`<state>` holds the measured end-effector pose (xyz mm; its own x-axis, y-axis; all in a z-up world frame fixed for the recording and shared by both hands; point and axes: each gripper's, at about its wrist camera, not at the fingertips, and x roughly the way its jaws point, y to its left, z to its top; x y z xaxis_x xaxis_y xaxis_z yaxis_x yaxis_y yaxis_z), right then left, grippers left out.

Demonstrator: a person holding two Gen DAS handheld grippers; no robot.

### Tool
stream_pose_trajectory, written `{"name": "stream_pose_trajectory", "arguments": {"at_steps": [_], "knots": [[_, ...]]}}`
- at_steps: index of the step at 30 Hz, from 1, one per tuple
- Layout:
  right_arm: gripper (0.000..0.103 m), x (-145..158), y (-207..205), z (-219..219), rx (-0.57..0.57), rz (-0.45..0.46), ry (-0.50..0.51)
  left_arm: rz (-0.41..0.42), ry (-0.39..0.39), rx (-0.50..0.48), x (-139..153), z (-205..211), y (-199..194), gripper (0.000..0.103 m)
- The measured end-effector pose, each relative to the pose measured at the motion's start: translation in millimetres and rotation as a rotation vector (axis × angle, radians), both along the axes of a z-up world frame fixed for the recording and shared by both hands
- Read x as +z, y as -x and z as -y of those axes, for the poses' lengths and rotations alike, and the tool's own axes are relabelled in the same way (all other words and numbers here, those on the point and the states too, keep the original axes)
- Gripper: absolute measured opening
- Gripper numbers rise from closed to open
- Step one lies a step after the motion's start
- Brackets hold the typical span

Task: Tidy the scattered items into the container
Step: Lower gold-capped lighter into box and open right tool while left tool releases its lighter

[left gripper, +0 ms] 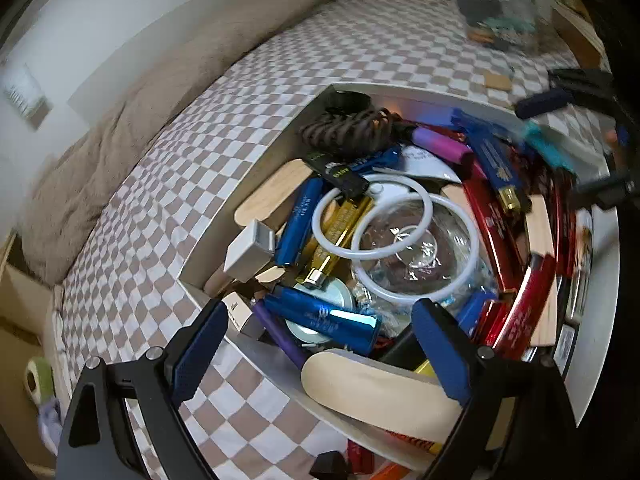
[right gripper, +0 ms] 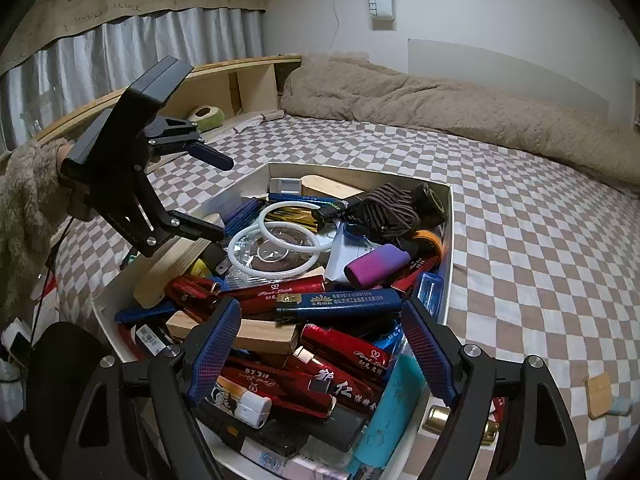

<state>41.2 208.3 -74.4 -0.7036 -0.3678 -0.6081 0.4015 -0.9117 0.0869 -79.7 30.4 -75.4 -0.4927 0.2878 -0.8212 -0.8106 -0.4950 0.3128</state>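
A white box (left gripper: 280, 144) sits on the checkered bed, also in the right wrist view (right gripper: 448, 240). It is heaped with red, blue and gold lighters, wooden blocks, two white rings (left gripper: 416, 240), a coiled brown cord (left gripper: 348, 128) and a purple case (right gripper: 376, 264). My left gripper (left gripper: 316, 328) is open and empty over the box's near edge; it also shows in the right wrist view (right gripper: 222, 196). My right gripper (right gripper: 320, 332) is open and empty above the red lighters (right gripper: 312, 380) and a blue lighter (right gripper: 340, 304).
A small wooden block (right gripper: 599, 394) lies on the checkered sheet (right gripper: 540, 240) right of the box; one also shows in the left view (left gripper: 497, 80). A beige blanket (right gripper: 440, 96) lines the far side. A clear bin (left gripper: 496, 12) stands at the bed's far end.
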Motion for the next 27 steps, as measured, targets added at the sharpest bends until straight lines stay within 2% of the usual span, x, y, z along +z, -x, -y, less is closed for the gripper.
{"name": "stream_pose_trajectory", "arguments": {"at_steps": [8,11,14,17,21,27], "knots": [[0.082,-2,0,-1,-0.004,0.000,-0.009,-0.035,-0.093,0.070,11,-1,-9,0.094],[0.082,-4,2,-1,-0.016,-0.002,-0.027,-0.056,-0.140,0.083,17,-3,-16,0.103],[0.082,-5,2,-3,-0.022,0.001,-0.025,-0.054,-0.170,0.103,20,-5,-23,0.103],[0.082,-3,2,-5,-0.029,-0.006,-0.022,-0.068,-0.171,0.165,21,-9,-29,0.103],[0.082,-1,3,-8,-0.040,-0.013,-0.010,-0.080,-0.226,0.211,22,-6,-42,0.103],[0.082,0,3,-11,-0.056,-0.021,-0.003,-0.050,-0.277,0.375,16,-1,-52,0.103]]}}
